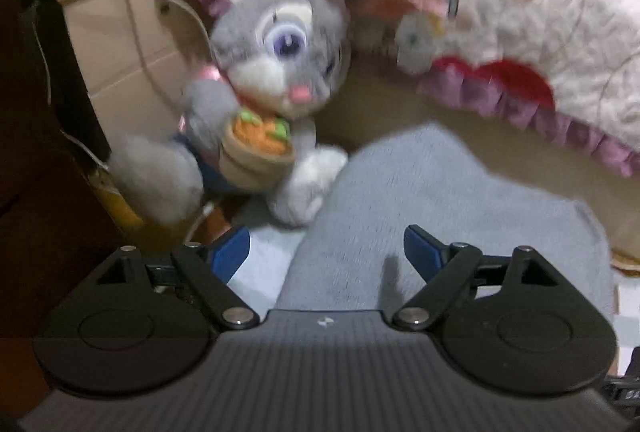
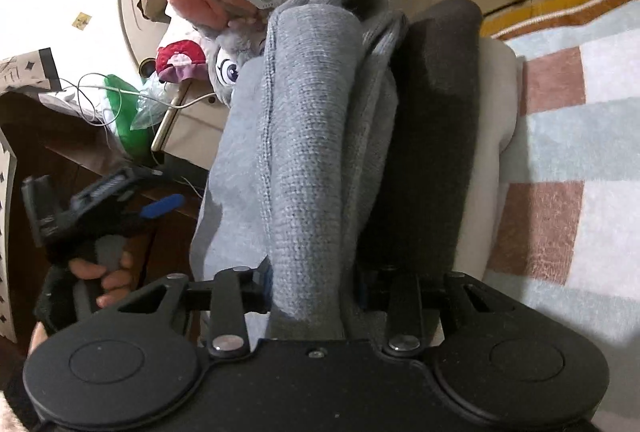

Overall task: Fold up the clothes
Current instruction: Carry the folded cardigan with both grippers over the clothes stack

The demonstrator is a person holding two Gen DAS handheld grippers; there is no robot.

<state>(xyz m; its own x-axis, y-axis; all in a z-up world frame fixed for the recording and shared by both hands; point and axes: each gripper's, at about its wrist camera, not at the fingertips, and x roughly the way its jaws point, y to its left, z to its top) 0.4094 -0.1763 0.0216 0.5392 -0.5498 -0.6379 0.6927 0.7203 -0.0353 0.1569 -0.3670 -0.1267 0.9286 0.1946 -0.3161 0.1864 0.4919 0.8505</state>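
Observation:
A grey knit garment (image 2: 312, 160) hangs folded between my right gripper's fingers, on top of a stack with a dark garment (image 2: 428, 136) and a cream one (image 2: 492, 120). My right gripper (image 2: 312, 288) is shut on the grey knit. In the left wrist view the grey fleece garment (image 1: 440, 216) lies under and ahead of my left gripper (image 1: 326, 252), whose blue-tipped fingers (image 1: 420, 252) stand wide apart and hold nothing. The left gripper also shows in the right wrist view (image 2: 120, 208), to the left of the stack.
A grey plush rabbit (image 1: 264, 88) sits just beyond the garment. A white quilt with red and purple trim (image 1: 540, 44) lies at the back right. A cardboard box (image 1: 120, 44) and cables stand at the left. A checked blanket (image 2: 568, 160) covers the surface.

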